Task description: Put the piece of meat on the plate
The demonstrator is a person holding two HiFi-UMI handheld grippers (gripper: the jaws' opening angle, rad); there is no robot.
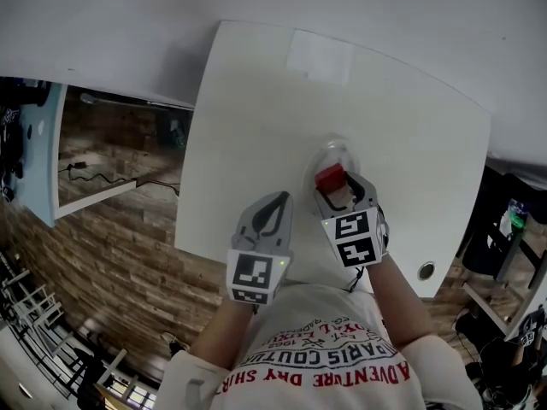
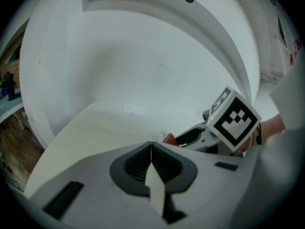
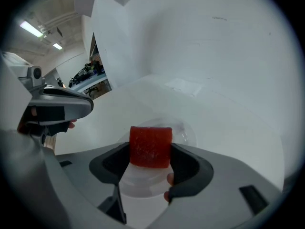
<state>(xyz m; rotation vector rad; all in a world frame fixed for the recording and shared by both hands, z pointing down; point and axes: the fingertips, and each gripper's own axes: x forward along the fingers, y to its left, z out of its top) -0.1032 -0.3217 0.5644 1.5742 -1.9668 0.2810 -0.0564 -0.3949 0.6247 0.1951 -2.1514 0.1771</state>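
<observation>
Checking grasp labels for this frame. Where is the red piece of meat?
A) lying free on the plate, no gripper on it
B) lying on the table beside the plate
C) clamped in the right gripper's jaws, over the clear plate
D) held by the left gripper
C: the right gripper view shows the piece of meat pinched between the jaws of the right gripper, with the clear plate under it. The left gripper is shut on nothing.

The left gripper hangs near, jaws pressed together. The right gripper reaches farther, clamping the piece of meat.
</observation>
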